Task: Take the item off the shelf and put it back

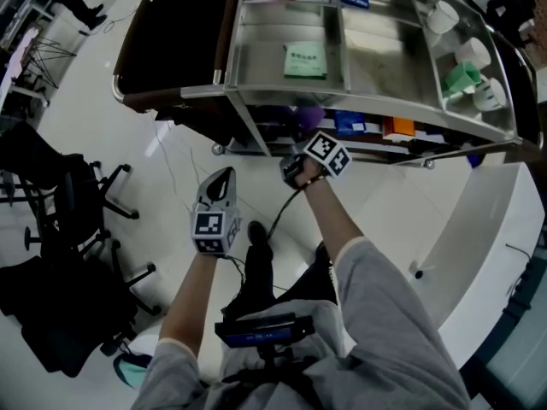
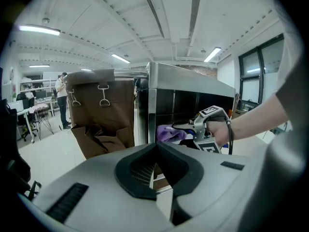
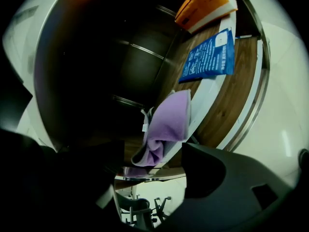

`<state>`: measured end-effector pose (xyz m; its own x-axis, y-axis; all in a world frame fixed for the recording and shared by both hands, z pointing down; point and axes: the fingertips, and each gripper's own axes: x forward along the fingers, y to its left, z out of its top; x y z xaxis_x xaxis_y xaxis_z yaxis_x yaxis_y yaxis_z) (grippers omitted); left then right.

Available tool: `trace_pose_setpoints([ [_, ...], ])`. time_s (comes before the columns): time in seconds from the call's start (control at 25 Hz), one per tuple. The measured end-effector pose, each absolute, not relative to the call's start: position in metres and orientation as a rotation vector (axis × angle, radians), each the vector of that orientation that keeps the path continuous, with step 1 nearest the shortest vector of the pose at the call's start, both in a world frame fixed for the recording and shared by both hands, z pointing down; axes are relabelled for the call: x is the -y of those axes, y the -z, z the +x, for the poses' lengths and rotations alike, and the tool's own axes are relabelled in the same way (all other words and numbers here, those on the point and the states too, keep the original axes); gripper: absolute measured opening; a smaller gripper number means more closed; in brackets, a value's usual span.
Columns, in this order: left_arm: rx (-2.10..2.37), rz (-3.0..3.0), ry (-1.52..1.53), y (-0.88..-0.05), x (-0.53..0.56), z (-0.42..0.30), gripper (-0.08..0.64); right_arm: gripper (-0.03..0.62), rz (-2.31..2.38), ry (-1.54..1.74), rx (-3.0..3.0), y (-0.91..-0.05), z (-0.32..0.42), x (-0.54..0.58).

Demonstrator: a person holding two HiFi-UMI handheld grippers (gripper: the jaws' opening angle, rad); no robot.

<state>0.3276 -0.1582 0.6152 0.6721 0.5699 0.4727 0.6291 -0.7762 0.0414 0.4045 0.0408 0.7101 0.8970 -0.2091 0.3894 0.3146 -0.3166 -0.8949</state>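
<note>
A crumpled purple cloth (image 1: 309,116) (image 2: 169,133) (image 3: 166,124) lies on the lower wooden shelf of a steel cart (image 1: 256,92), draped over its front edge. My right gripper (image 1: 297,148) (image 2: 181,126) (image 3: 149,173) reaches in at that shelf and is open. The cloth's lower fold hangs between and just ahead of its jaws, and neither pad presses on it. My left gripper (image 1: 224,178) (image 2: 157,151) hangs lower and to the left, above the floor and away from the cart. Its jaws are together with nothing in them.
A blue packet (image 3: 208,57) and an orange box (image 3: 205,4) lie further along the same shelf. A green packet (image 1: 305,60) rests on the top tray, with white cups (image 1: 444,15) at its right. A brown bag (image 2: 99,115) hangs at the cart's left end. Dark office chairs (image 1: 77,203) stand left, a white counter (image 1: 487,237) right.
</note>
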Motion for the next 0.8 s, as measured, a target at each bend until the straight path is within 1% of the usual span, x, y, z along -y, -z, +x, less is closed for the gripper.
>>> trace_pose_setpoints([
  [0.24, 0.976, -2.765, 0.659, -0.599, 0.154, 0.316, 0.006, 0.367, -1.916, 0.539, 0.028, -0.687, 0.373, -0.054],
  [0.48, 0.919, -2.792, 0.642, -0.583, 0.146, 0.283, 0.005, 0.361, -2.041, 0.561, -0.064, -0.656, 0.325, -0.074],
  [0.52, 0.91, -2.797, 0.636, -0.58, 0.144, 0.276, 0.006, 0.321, -2.078, 0.569, -0.078, -0.649, 0.313, -0.078],
  [0.56, 0.902, -2.803, 0.632, -0.578, 0.142, 0.268, 0.006, 0.264, -2.11, 0.575, -0.082, -0.643, 0.301, -0.084],
  [0.6, 0.897, -2.81, 0.63, -0.576, 0.139, 0.259, 0.006, 0.193, -2.139, 0.576, -0.08, -0.637, 0.287, -0.092],
  [0.72, 0.886, -2.836, 0.61, -0.565, 0.129, 0.237, 0.006, 0.036, -2.233, 0.565, -0.056, -0.618, 0.247, -0.123],
  [0.76, 0.88, -2.846, 0.597, -0.559, 0.126, 0.231, 0.005, 0.009, -2.278, 0.562, -0.047, -0.612, 0.235, -0.135],
  [0.8, 0.871, -2.858, 0.582, -0.553, 0.123, 0.225, 0.006, 0.009, -2.329, 0.56, -0.042, -0.605, 0.222, -0.146],
])
